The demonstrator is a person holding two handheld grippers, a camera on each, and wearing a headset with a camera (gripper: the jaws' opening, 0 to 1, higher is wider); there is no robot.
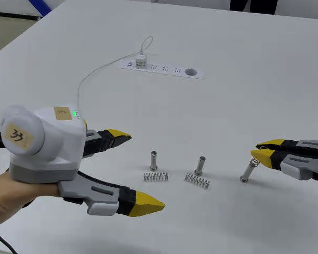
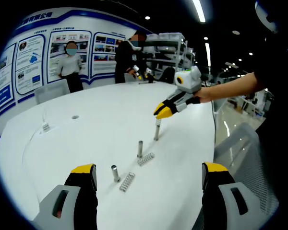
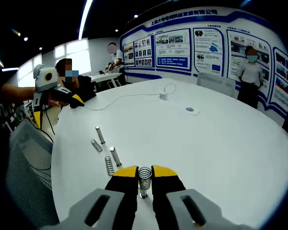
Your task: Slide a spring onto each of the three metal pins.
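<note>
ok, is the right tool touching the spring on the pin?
Touching. Right gripper view: the right tool clamps the spring between its yellow tips, over the pin.

Metal pins [image 1: 200, 165]: I count three, all upright
Springs [image 1: 156, 177]: I count three, two lying loose and one on a pin
Grippers: two on my feed, the left gripper [image 1: 146, 170] and the right gripper [image 1: 255, 148]
Power strip [image 1: 161, 69]: one
White plug [image 1: 141, 62]: one, with one cable
People [image 2: 69, 64] standing in the left gripper view: I make out two
</note>
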